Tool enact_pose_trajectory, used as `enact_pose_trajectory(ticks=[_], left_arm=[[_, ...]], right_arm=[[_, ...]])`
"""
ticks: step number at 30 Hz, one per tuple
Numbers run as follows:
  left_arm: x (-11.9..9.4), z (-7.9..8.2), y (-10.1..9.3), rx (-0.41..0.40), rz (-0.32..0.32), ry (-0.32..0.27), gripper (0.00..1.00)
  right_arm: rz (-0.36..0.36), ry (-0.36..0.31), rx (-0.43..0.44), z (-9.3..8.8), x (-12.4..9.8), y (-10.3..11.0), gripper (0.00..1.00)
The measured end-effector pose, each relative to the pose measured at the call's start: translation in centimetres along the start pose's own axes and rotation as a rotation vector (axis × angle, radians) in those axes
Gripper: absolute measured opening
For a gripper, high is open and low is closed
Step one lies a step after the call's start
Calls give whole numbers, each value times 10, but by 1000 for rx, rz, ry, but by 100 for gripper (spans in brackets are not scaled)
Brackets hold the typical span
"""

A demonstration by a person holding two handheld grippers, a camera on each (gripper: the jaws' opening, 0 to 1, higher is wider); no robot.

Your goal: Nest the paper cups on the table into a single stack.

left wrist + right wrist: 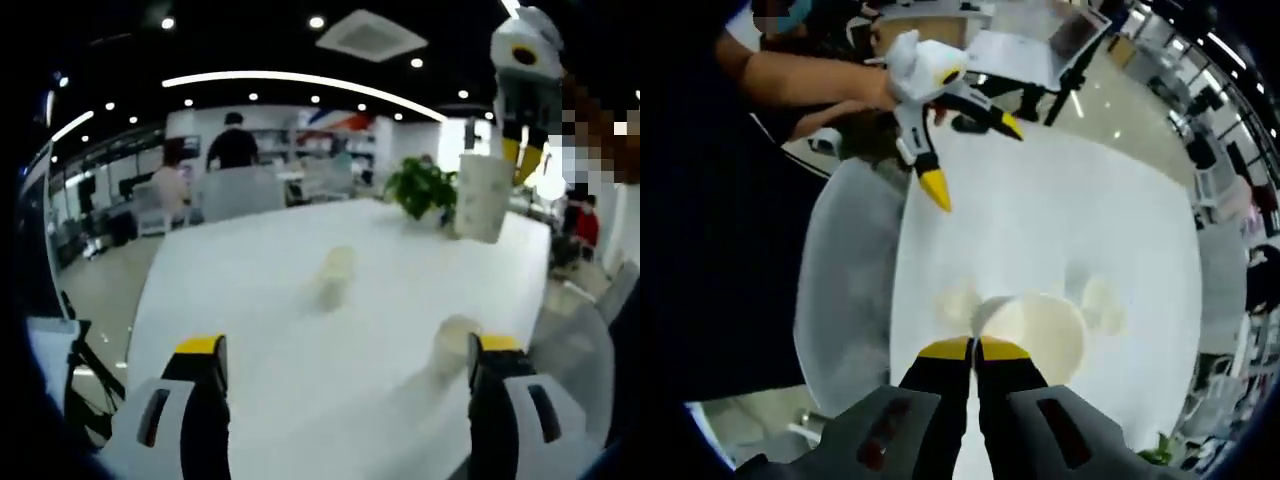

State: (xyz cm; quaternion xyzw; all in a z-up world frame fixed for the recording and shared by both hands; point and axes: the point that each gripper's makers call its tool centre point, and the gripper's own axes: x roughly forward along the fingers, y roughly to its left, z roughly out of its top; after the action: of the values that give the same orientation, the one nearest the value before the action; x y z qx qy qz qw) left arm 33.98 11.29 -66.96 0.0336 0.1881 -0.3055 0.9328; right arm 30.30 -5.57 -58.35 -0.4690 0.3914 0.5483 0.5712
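A white paper cup point(483, 195) hangs in the air above the far right of the white table point(250, 300), pinched at its rim by my right gripper point(522, 158), which comes in from the upper right. In the right gripper view that gripper point(975, 348) has its jaws shut on the rim of the cup point(1040, 335), whose open mouth faces the camera. Two more cups stand blurred on the table: one mid-table point(335, 275), one point(452, 348) just inside the right jaw of my open left gripper point(347, 347). From above, the left gripper point(973, 158) hovers open over the table point(1090, 200).
A potted plant point(420, 185) stands at the table's far edge. Grey chairs point(235, 190) and people point(235, 145) are beyond it. A grey chair point(845, 290) sits beside the table, and a person's arm point(790, 80) reaches in from the upper left.
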Motion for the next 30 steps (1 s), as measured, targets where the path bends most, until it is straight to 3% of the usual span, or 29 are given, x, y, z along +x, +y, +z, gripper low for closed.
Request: enact_pose_trajectory(ticks=[30], left_arm=[[14, -16, -20, -11, -35, 36, 98]], right_arm=[[92, 3, 169, -16, 66, 19, 0]])
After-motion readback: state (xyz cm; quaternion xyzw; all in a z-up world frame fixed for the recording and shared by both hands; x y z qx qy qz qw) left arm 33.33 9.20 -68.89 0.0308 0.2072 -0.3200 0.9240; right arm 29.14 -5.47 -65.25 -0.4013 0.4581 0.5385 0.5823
